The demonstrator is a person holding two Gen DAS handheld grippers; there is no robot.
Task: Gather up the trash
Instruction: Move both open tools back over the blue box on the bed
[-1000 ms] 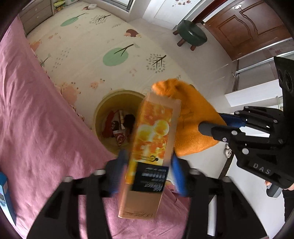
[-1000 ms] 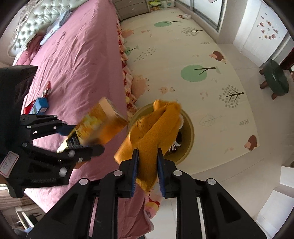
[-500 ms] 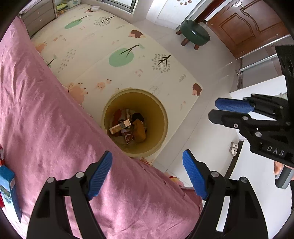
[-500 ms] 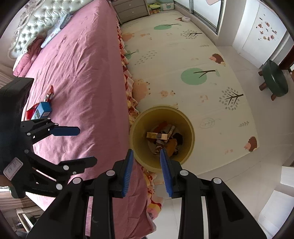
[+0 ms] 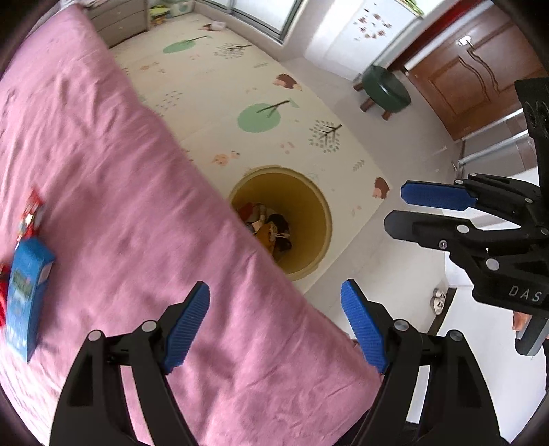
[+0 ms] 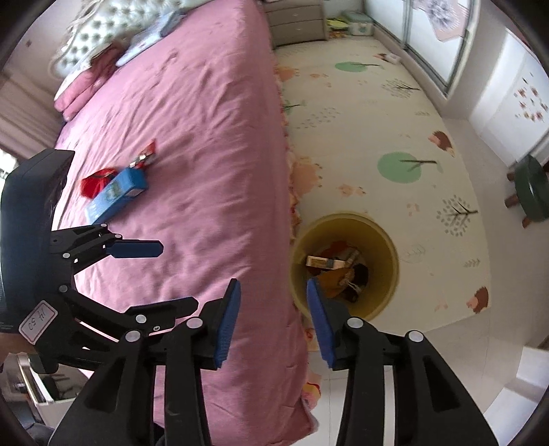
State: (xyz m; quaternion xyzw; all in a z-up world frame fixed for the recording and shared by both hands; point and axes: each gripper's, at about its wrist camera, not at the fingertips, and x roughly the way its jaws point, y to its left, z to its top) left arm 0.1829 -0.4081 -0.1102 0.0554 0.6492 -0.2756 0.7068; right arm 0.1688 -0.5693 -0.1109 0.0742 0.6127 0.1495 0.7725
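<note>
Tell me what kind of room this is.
Most likely a bedroom, perhaps a child's: a bed with a pink bedspread and tufted headboard, a cartoon play mat on the floor, and a dresser.

Both handheld grippers hang empty near the yellow bin (image 6: 345, 260). The left gripper (image 5: 274, 324) is spread wide, its ridged blue pads (image 5: 187, 322) well apart and holding nothing, poised beside the bin and higher than its rim. The right gripper (image 6: 272, 320) is parted more narrowly, its blue pads (image 6: 228, 320) also bare, with one finger overlapping the bin's near rim in its own camera. Each gripper appears in the other's view, to the side of the bin, fingers separated.
</note>
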